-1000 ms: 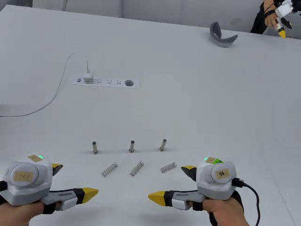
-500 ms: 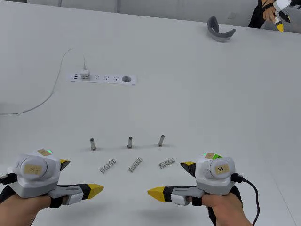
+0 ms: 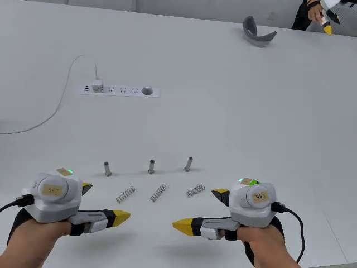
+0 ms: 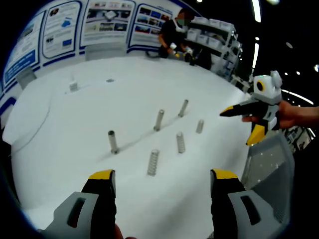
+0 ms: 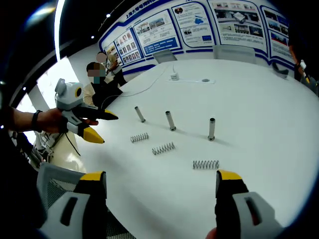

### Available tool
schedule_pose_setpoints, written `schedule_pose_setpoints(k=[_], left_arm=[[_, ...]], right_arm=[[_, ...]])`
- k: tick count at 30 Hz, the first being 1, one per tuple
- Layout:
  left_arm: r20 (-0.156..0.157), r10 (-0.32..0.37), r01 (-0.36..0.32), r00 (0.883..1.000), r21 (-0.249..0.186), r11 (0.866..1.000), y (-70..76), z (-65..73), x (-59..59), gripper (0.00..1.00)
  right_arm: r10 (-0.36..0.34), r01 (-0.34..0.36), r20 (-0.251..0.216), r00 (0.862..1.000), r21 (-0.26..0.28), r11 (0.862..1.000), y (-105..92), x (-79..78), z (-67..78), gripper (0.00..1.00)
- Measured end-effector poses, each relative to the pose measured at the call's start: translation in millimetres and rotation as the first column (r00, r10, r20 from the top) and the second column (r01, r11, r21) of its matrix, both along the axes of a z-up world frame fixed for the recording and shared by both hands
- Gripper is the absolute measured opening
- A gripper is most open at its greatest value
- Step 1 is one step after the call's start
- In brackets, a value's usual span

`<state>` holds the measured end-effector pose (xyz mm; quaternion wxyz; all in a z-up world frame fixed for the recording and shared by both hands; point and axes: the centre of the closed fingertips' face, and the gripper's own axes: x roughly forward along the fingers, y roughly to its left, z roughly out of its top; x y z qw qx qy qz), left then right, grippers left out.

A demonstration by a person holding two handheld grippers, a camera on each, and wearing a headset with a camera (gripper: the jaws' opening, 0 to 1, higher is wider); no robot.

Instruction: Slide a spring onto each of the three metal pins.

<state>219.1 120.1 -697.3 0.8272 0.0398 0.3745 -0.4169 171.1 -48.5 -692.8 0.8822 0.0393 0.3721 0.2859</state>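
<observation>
The springs (image 3: 158,192) lie untouched in a row just ahead of my grippers, none on a pin. In the last second my left gripper (image 3: 103,202) has crept towards the leftmost one, and both it and the right gripper (image 3: 201,209) hang wide open and empty, so I judge the first pick is only starting. Just beyond, the three pins (image 3: 151,166) stand bare and unobstructed, with the power strip (image 3: 120,90) and a grey curved piece (image 3: 258,33) well clear further back.
</observation>
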Motion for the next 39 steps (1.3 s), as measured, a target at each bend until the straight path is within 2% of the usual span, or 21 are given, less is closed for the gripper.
schedule_pose_setpoints(k=[18, 21, 31, 39], left_arm=[[-0.021, -0.03, 0.031, 0.999, 0.027, 0.999, -13.7, -26.1, 14.2, 0.67], [-0.038, -0.024, 0.025, 0.999, 0.03, 0.999, -14.4, -33.2, 16.4, 0.65], [-0.066, -0.013, 0.017, 0.998, 0.058, 0.998, -17.6, -54.5, 17.0, 0.52], [-0.05, -0.017, 0.022, 0.999, 0.086, 0.996, -20.1, -61.7, 20.9, 0.42]], right_arm=[[0.004, -0.004, -0.006, 1.0, 0.002, 1.0, 1.9, -1.8, -1.9, 0.92], [0.007, -0.007, -0.01, 1.0, 0.0, 1.0, 2.3, -2.8, -3.0, 0.92], [0.004, -0.004, -0.013, 1.0, 0.003, 1.0, 1.5, -2.3, -3.8, 0.91], [0.006, -0.006, -0.015, 1.0, 0.003, 1.0, 2.2, -2.9, -4.3, 0.91]])
